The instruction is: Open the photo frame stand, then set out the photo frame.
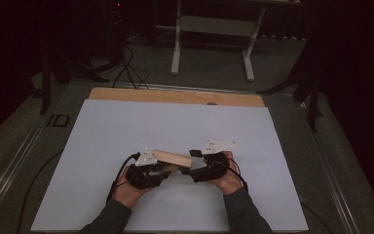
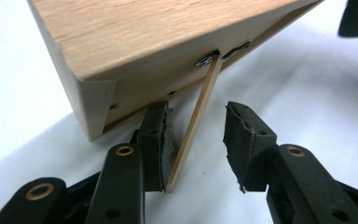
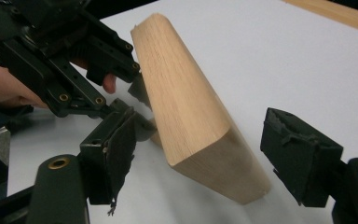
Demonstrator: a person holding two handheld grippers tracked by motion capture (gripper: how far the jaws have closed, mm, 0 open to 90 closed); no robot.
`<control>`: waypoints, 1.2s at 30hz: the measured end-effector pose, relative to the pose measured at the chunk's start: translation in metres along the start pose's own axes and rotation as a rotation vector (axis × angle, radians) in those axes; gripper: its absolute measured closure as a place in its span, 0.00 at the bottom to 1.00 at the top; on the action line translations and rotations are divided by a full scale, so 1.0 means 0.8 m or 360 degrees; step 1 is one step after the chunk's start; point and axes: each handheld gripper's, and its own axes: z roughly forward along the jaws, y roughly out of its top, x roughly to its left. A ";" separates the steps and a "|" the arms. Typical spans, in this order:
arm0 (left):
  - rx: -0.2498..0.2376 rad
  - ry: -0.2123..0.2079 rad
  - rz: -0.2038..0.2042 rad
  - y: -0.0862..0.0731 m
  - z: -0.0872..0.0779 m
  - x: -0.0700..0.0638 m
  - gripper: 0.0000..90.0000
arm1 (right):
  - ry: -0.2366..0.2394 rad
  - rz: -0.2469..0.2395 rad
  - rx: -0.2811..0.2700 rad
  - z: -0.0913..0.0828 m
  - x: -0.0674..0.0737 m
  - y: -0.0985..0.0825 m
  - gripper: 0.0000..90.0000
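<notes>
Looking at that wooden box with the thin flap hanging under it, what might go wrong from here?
The thin flap hangs from a small hinge under the wooden box and lies against only one of the left gripper's fingers; a squeeze or twist might snap it or strain the hinge.

The right gripper's fingers stand apart from the box's tilted end, so the box could slip and drop onto the white table.
</notes>
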 end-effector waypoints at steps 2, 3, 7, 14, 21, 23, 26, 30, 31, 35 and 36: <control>-0.0001 0.0000 0.0002 0.000 -0.001 0.000 0.68 | 0.0000 -0.0004 -0.0018 -0.002 0.000 0.001 0.29; -0.0002 0.0000 0.0003 0.000 -0.001 0.000 0.68 | 0.0001 -0.0002 -0.0024 -0.004 0.000 0.002 0.29; -0.0009 -0.0002 0.0004 0.001 -0.002 0.001 0.68 | 0.0002 0.0013 -0.0035 -0.007 -0.003 0.002 0.29; -0.0009 -0.0007 0.0018 0.002 -0.004 0.000 0.68 | -0.0001 0.0021 -0.0066 -0.012 -0.005 0.003 0.30; -0.0014 -0.0002 0.0024 0.001 -0.005 0.000 0.69 | -0.0004 0.0047 -0.0118 -0.019 -0.009 0.004 0.33; -0.0014 -0.0004 0.0030 0.001 -0.006 0.000 0.69 | -0.0002 0.0058 -0.0137 -0.021 -0.010 0.004 0.34; -0.0019 -0.0002 0.0037 0.001 -0.009 0.001 0.69 | -0.0002 0.0078 -0.0155 -0.023 -0.011 0.004 0.36; -0.0041 0.0003 0.0021 0.001 -0.014 0.004 0.70 | -0.0018 0.0088 -0.0170 -0.026 -0.013 0.004 0.38; -0.0043 0.0004 0.0018 0.001 -0.014 0.004 0.70 | -0.0026 0.0092 -0.0172 -0.027 -0.014 0.004 0.38; -0.0047 0.0006 0.0018 0.000 -0.016 0.004 0.71 | -0.0048 0.0093 -0.0179 -0.028 -0.015 0.003 0.42; -0.0050 0.0007 0.0019 0.001 -0.016 0.004 0.71 | -0.0055 0.0094 -0.0180 -0.028 -0.015 0.003 0.43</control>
